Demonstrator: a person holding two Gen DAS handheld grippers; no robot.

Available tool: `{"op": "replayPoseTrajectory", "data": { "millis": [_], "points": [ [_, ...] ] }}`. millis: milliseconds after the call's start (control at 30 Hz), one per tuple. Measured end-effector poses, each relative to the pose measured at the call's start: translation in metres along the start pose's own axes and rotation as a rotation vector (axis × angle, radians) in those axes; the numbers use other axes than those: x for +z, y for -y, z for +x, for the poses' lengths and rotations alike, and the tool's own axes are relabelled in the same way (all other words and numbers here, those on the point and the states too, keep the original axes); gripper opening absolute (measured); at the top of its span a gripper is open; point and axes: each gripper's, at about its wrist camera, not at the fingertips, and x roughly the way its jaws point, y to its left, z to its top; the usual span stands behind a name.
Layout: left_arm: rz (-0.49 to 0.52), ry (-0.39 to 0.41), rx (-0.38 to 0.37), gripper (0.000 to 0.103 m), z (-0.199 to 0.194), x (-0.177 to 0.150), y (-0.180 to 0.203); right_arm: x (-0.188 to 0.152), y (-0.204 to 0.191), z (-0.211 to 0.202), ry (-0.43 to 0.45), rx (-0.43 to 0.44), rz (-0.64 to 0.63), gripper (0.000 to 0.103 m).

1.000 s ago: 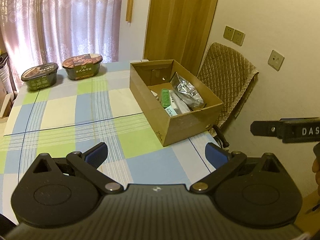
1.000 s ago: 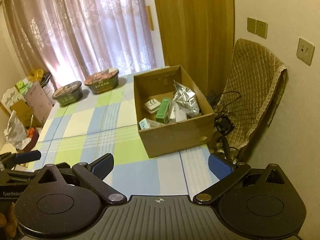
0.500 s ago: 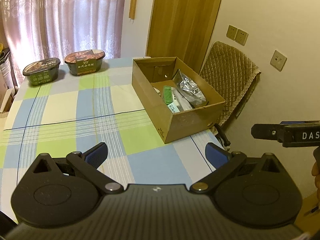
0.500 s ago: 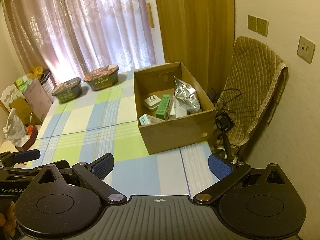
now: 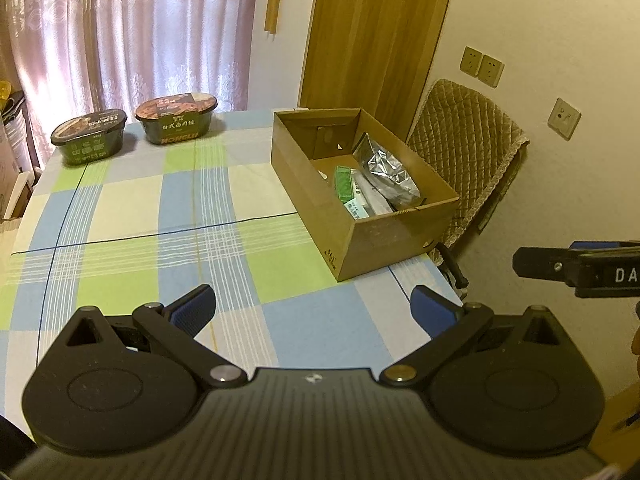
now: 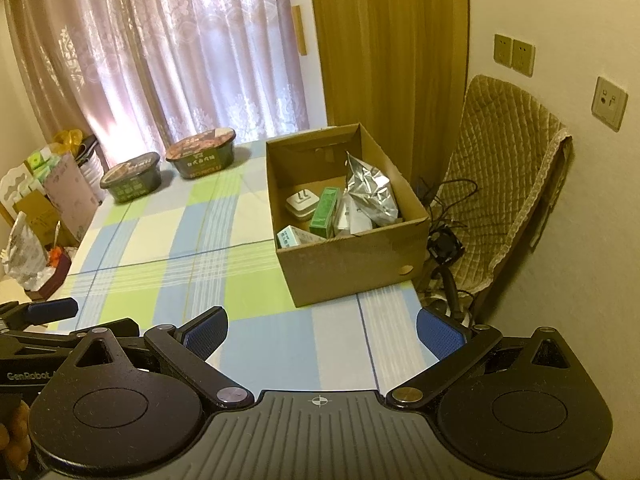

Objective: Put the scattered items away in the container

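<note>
Both tongs hang wide apart and empty above the near end of the checked tabletop (image 5: 120,208): the left tongs (image 5: 314,307) and the right tongs (image 6: 322,330). The cardboard box (image 6: 352,256) sits at the right edge, holding a foil bag (image 6: 370,196), a green carton (image 6: 325,213) and what looks like a white charger (image 6: 302,203). Two noodle bowls (image 5: 176,118) stand at the far end.

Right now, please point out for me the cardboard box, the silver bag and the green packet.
cardboard box (image 6: 352,264), right wrist view, on its near outer wall.
silver bag (image 6: 370,192), right wrist view, on its crinkled middle.
green packet (image 6: 325,213), right wrist view, on its top face.
</note>
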Motion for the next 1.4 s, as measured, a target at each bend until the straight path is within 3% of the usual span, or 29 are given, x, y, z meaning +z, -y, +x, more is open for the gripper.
{"op": "replayPoseTrajectory", "data": {
  "millis": [1400],
  "points": [
    [0.006,-0.03,0.012,0.102,0.0098,-0.0055,-0.0087,-0.0075,-0.0084,0.0046,-0.009,0.009,-0.008,0.103]
  ]
}}
